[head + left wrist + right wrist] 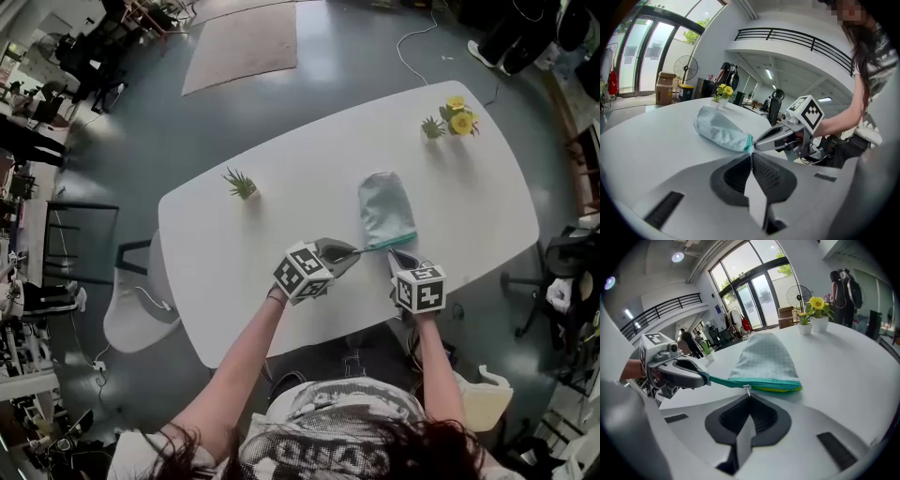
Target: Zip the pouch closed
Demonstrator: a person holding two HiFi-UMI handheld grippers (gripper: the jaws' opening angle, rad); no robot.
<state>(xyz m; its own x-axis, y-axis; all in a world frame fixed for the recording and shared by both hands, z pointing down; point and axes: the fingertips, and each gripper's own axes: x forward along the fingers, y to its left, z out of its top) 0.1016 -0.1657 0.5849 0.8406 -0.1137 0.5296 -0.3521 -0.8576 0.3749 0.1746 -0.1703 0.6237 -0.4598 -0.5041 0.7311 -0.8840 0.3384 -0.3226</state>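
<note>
A pale blue-green pouch (pixel 385 208) lies flat on the white table (pixel 225 281), its teal zipper edge (pixel 759 383) toward me. My left gripper (pixel 357 250) is shut on the teal tab at the zipper's left end (pixel 750 146). My right gripper (pixel 393 253) is shut on the small metal zipper pull (pixel 748 390), close to that left end. To the right of the pull a strip of yellow lining (pixel 783 389) shows along the zipper. In the left gripper view the right gripper (pixel 774 137) reaches the pouch's corner from the right; in the right gripper view the left gripper (pixel 704 378) holds the tab taut.
A small green plant (pixel 240 183) stands at the table's back left. A pot of yellow flowers (pixel 459 120) and a second small plant (pixel 432 127) stand at the back right. Chairs stand at the table's left (pixel 131 309) and right (pixel 567 258).
</note>
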